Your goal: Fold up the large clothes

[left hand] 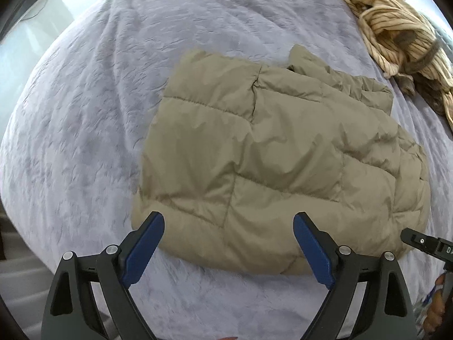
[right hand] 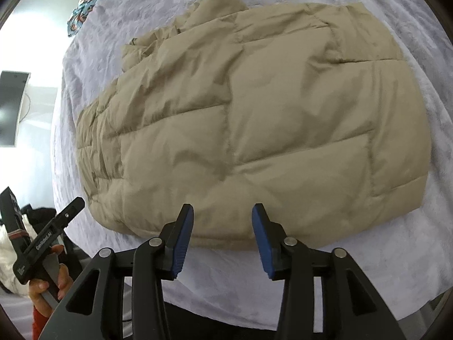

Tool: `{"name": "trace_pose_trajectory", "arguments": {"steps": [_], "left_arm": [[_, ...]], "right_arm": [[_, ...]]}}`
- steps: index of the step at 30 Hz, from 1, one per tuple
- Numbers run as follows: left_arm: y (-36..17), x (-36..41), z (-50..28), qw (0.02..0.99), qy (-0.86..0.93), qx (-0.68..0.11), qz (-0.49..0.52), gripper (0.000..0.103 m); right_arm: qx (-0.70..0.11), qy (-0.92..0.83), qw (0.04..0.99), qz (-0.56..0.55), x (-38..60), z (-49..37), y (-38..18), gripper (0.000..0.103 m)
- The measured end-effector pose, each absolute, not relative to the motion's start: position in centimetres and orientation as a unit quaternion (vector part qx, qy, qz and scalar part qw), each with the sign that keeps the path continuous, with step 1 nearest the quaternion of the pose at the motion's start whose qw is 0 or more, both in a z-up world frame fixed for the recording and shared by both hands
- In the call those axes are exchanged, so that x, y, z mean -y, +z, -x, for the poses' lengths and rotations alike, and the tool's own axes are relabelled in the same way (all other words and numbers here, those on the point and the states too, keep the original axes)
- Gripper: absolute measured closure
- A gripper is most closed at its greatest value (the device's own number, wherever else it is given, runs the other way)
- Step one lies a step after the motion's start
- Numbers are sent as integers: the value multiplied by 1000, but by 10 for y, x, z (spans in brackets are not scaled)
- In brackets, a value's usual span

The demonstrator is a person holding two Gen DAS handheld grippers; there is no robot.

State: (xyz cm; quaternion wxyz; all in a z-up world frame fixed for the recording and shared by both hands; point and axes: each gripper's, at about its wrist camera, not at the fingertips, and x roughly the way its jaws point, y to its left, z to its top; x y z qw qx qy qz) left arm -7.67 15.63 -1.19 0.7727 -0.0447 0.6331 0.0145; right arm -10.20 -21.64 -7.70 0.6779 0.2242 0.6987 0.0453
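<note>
A beige quilted puffer jacket [left hand: 271,153] lies folded into a rough rectangle on a lavender fuzzy bedspread [left hand: 85,113]; it also fills the right wrist view [right hand: 254,113]. My left gripper [left hand: 228,221] is wide open and empty, hovering just above the jacket's near edge. My right gripper [right hand: 223,212] is open and empty, its blue pads [right hand: 181,240] over the jacket's near edge. The right gripper's tip shows at the right edge of the left wrist view [left hand: 421,242]. The left gripper shows at the lower left of the right wrist view [right hand: 48,243], held by a hand.
A crumpled tan striped knit garment [left hand: 396,36] lies at the bed's far right. A patterned blue cloth [right hand: 82,11] sits at the bed's far corner. A dark monitor [right hand: 11,107] stands beyond the bed's edge on the left.
</note>
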Motion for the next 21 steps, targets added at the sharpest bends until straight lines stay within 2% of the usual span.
{"name": "trace_pose_trajectory", "arguments": {"steps": [4,6,10,12,21], "left_arm": [[-16,-173,63,770,-17,-637,31,10],[-19,-184,56,768,-30,-639,27,10],[-26,-203,43,764,-50,-643,27,10],[-29,-210,38,764,-56,-642,28,10],[-51,-261,24,757,-83,-642,89,10]], "right_arm": [[-692,22,679,-242,191,104,-76,52],[-690,16,681,-244,174,106,-76,43],[-692,7,679,-244,149,107,-78,34],[-693,-2,678,-243,137,106,-79,23],[-680,-38,694,-231,117,110,-72,21]]}}
